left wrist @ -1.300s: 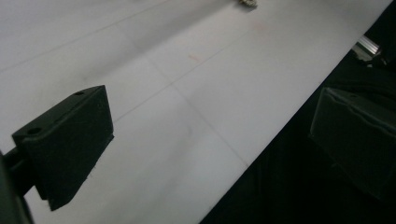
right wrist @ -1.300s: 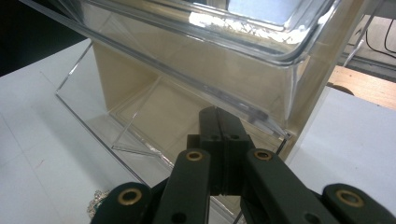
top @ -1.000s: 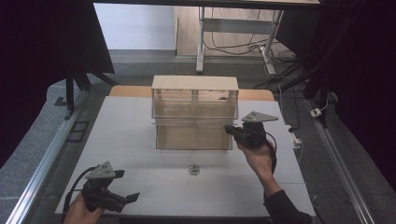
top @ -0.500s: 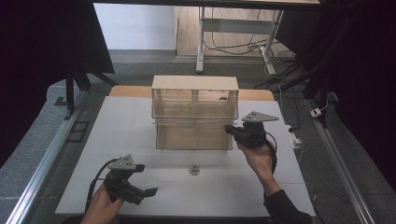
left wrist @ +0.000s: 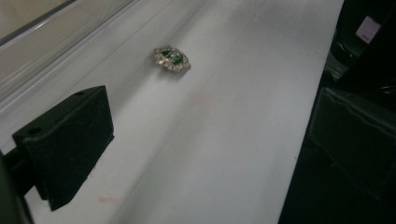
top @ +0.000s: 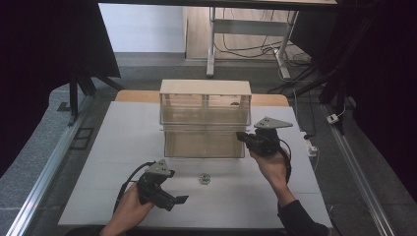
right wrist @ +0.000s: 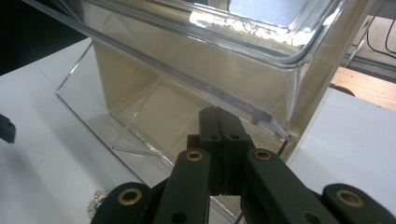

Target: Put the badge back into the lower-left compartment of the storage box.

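Brooch point(top: 204, 178) lies on the white table point(top: 123, 147) in the high view, between the left gripper point(top: 177, 200) and the clear box point(top: 204, 132). Left gripper view: brooch point(left wrist: 172, 58) ahead, jaws spread wide. Right gripper view: right gripper point(right wrist: 219, 121) pressed together, tips at the box's point(right wrist: 196, 60) open flap.

Clear case point(top: 204, 129) is looking like glossy transparent plastic, cream matt back panel inside. Brooch point(left wrist: 172, 58) is glinting: sparkly metal rim, green glossy centre. Table top point(top: 123, 147) is reading matt white, smooth. Left gripper point(top: 178, 199) is showing matt black plastic.
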Available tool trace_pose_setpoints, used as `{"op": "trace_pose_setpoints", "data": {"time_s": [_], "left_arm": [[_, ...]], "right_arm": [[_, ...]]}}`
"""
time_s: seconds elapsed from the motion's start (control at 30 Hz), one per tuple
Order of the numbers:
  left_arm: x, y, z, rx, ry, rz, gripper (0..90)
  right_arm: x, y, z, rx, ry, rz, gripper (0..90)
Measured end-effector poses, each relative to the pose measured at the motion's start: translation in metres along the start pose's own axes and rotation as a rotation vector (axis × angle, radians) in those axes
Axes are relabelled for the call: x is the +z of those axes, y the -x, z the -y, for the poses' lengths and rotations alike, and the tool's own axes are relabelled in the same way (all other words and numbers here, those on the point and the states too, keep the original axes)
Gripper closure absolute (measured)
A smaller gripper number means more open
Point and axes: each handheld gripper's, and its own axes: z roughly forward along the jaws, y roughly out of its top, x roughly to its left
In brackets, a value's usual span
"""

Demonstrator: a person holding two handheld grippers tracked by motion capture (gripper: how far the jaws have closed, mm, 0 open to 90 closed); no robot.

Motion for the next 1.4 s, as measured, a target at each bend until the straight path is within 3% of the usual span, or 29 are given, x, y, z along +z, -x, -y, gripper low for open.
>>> {"op": "trace_pose_setpoints", "data": {"time_s": [0.33,0.5,0.6,0.77,0.93,1.13,1.4], "left_arm": [[0.032,0.004,-0.016,0.078,-0.065,0.012,0.0],[0.047,0.003,-0.021,0.087,-0.092,0.005,0.0],[0.056,0.001,-0.024,0.078,-0.095,0.025,0.0],[0.069,0.001,-0.027,0.110,-0.117,-0.010,0.0],[0.081,0.000,-0.030,0.149,-0.143,0.000,0.0],[0.095,-0.001,-0.038,0.191,-0.155,-0.025,0.0],[0.114,-0.008,-0.043,0.192,-0.191,-0.029,0.0]], "right_arm": [[0.001,-0.002,0.000,-0.002,0.005,-0.003,90.0],[0.001,-0.002,-0.001,-0.003,0.004,-0.004,90.0],[0.001,-0.002,-0.001,-0.003,0.004,-0.004,90.0],[0.001,-0.001,-0.001,-0.004,0.003,-0.005,90.0],[0.001,-0.001,-0.001,-0.006,0.000,-0.004,90.0],[0.001,-0.001,-0.001,-0.007,0.001,-0.006,90.0],[0.001,-0.001,-0.001,-0.004,0.004,-0.009,90.0]]}}
